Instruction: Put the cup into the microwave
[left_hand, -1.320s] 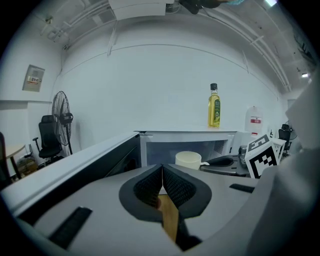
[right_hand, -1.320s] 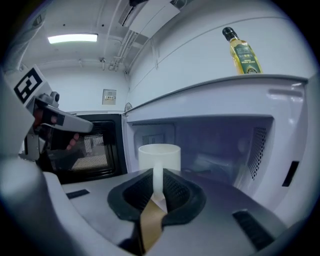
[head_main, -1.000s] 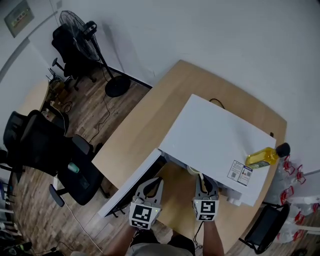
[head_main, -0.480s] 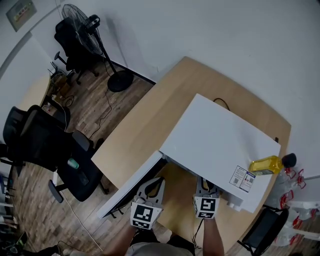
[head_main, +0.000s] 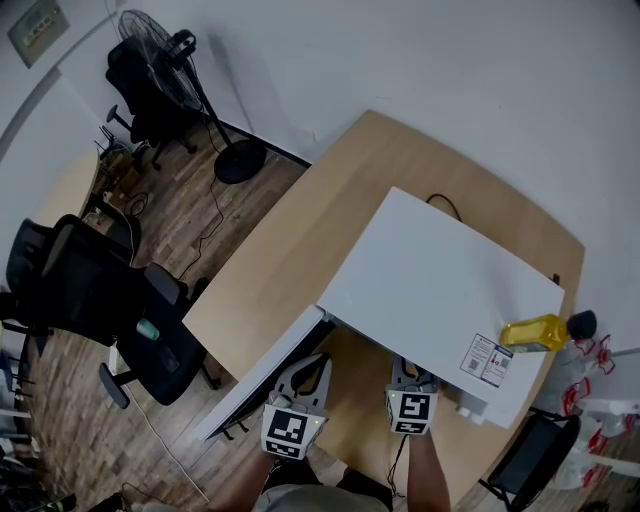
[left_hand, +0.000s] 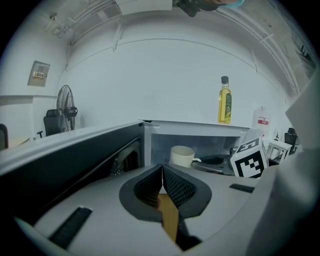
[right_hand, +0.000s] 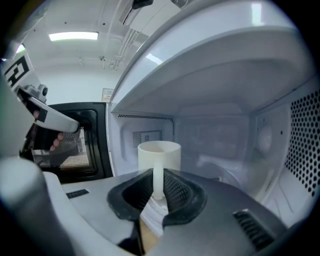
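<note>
A cream cup (right_hand: 159, 155) stands upright inside the open white microwave (head_main: 440, 280), toward its left side. My right gripper (right_hand: 158, 187) reaches into the cavity and is shut on the cup's handle (right_hand: 158, 177), with a pad pressing each side. In the head view only the rear of the right gripper (head_main: 410, 378) shows at the oven's mouth, and the cup is hidden under the oven's top. My left gripper (left_hand: 162, 172) is shut with nothing in it, in front of the swung-open door (head_main: 265, 370). From there the cup (left_hand: 183, 156) is seen inside.
A bottle of yellow oil (head_main: 535, 333) stands on the microwave's right corner. The microwave sits on a wooden table (head_main: 290, 260). Black office chairs (head_main: 90, 290) and a floor fan (head_main: 165, 60) stand to the left. Perforated cavity wall (right_hand: 300, 145) is to the right.
My right gripper has gone a little deeper into the microwave with the cup, whose rim no longer shows in the head view. The left gripper has stayed put.
</note>
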